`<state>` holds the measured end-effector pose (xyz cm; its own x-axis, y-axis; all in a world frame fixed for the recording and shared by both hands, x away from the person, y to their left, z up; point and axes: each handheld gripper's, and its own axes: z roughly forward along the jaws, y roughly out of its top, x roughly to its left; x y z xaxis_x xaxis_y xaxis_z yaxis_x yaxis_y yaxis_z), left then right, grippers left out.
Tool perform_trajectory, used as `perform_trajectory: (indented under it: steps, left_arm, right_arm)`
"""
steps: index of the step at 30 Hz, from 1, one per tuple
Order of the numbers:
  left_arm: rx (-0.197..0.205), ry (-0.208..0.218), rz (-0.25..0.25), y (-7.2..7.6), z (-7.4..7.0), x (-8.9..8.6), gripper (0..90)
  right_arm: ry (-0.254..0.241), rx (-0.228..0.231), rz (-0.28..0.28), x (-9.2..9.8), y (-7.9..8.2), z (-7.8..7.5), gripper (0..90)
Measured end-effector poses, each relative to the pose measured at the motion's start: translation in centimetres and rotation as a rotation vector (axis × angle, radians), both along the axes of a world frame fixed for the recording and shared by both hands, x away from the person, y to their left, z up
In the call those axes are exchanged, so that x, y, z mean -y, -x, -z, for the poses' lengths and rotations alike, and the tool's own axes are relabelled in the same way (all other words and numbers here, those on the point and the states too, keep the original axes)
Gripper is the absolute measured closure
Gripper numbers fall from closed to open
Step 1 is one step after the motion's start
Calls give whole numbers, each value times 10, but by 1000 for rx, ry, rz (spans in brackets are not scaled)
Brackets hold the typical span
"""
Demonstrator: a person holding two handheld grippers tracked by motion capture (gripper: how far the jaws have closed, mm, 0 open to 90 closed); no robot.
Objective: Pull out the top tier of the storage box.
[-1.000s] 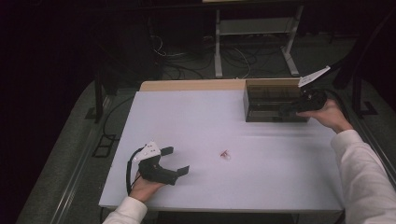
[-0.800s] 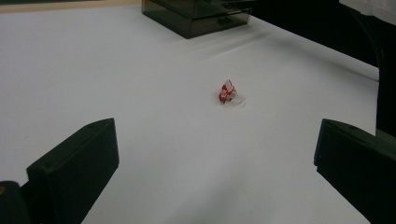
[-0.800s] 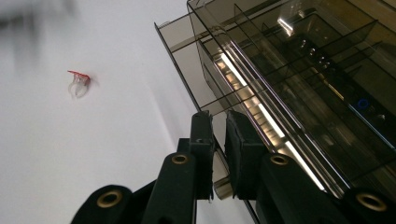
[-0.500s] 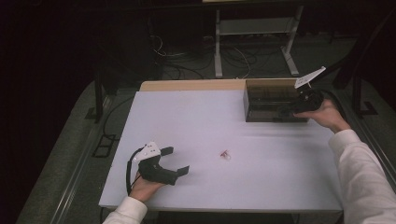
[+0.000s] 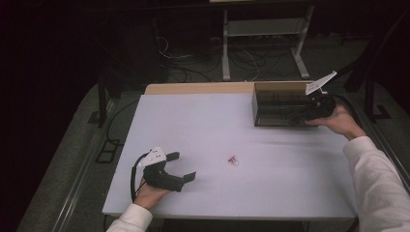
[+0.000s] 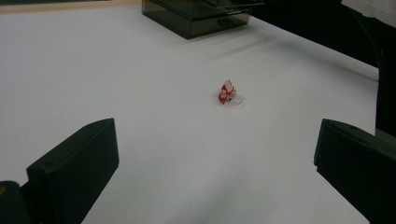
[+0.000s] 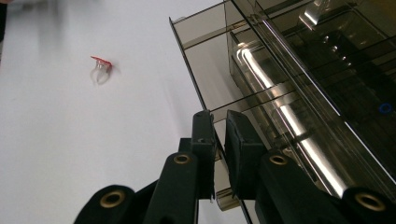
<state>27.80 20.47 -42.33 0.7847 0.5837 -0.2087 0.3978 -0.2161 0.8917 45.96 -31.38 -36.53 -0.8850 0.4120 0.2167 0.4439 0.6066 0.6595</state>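
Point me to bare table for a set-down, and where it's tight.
Free: the left half beyond the left gripper, and the right front between the ring and the sleeve. Tight: the far right corner, with the drawer box and the right gripper.

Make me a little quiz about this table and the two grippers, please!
1. True or false: the jaws of the left gripper stand wide apart.
2. Fill the gap: the right gripper, with its jaws nearly together, is at the front of the ___.
3. Where is the small red and clear thing?
A. clamped in the left gripper
B. lying loose on the table
C. clamped in the right gripper

Key:
1. True.
2. The dark see-through drawer box.
3. B.
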Motion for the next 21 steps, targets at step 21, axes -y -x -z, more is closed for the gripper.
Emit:
perform_trajectory:
  steps: [21]
  left_arm:
    - [-1, 1, 0, 0, 0, 0, 0]
  right_arm:
    - [-15, -19, -61, 1, 9, 3, 825]
